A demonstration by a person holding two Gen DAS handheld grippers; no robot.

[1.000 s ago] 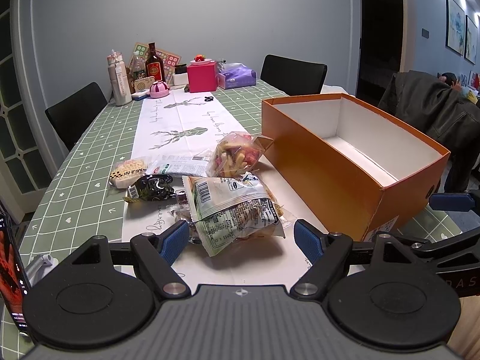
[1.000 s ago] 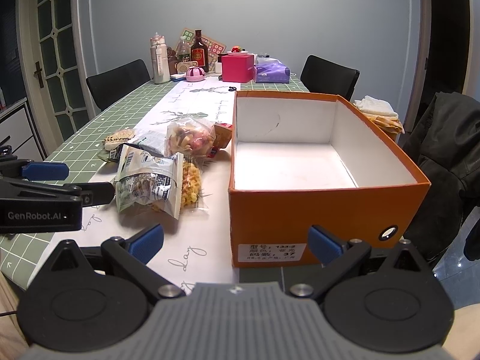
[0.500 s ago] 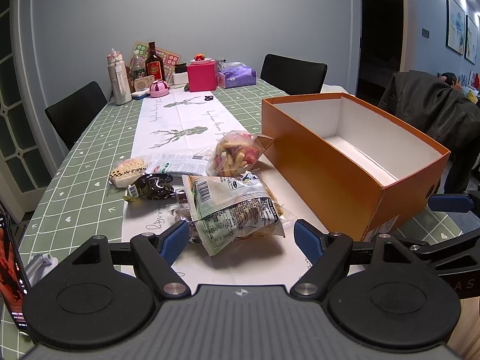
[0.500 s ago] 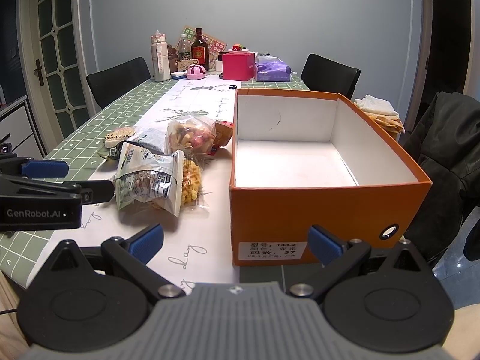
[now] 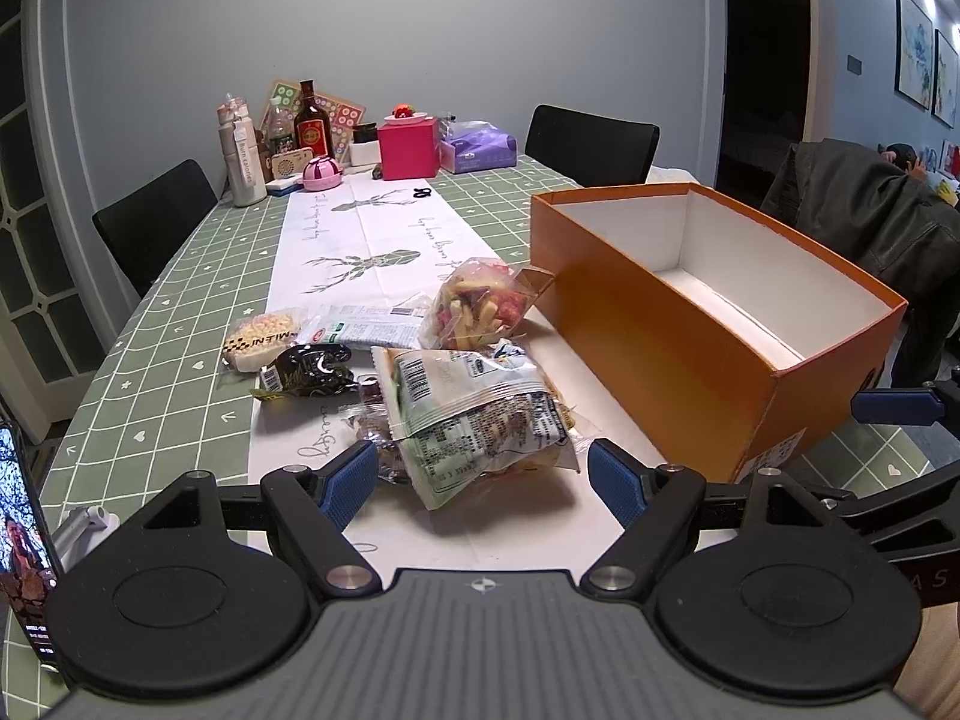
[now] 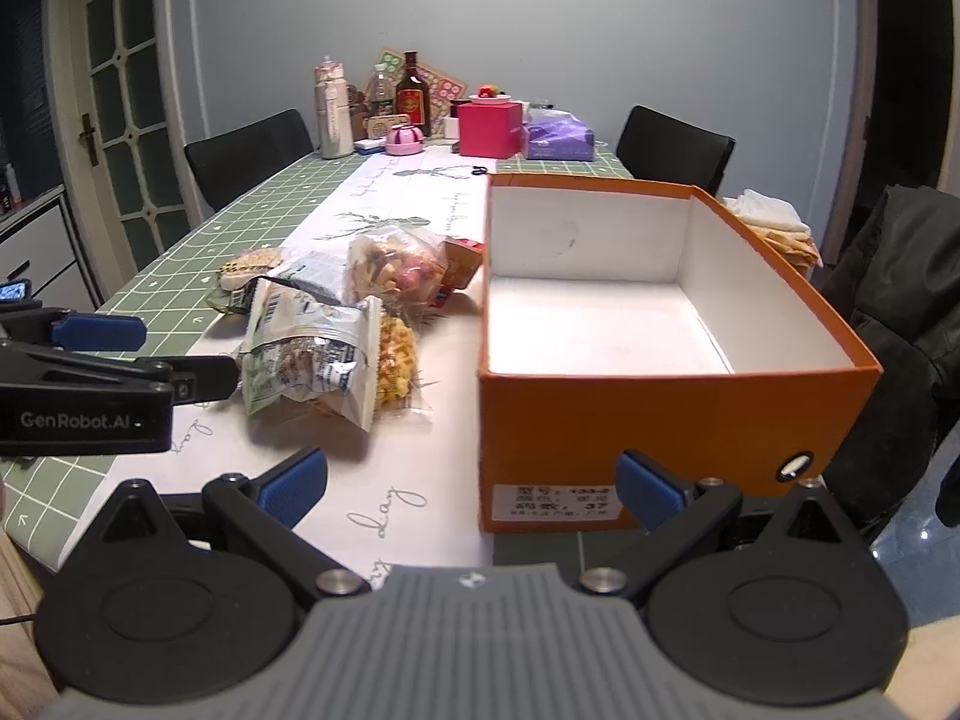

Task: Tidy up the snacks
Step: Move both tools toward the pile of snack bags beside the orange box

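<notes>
An empty orange box (image 5: 654, 324) with a white inside stands on the right of the table; its labelled end wall (image 6: 660, 414) faces my right gripper. Left of it lie several snack packets: a green-white bag (image 5: 474, 414), a clear bag of colourful pieces (image 5: 480, 306), a dark packet (image 5: 306, 369), a cracker pack (image 5: 261, 339), and a clear bag of yellow snacks (image 6: 396, 360). My left gripper (image 5: 483, 480) is open, low over the table, with the green-white bag just ahead of its fingers. My right gripper (image 6: 473, 483) is open and empty at the box's near corner.
The table has a green grid cloth (image 5: 180, 324) and a white runner. Bottles, a pink box (image 5: 408, 147) and a purple tissue pack (image 5: 477, 147) crowd the far end. Black chairs stand around; a dark jacket (image 6: 900, 300) hangs at right. A lit phone (image 5: 24, 540) stands at the left edge.
The right wrist view has shifted very slightly. The left gripper, the snacks and the box stay where they were, and both grippers are as wide as before.
</notes>
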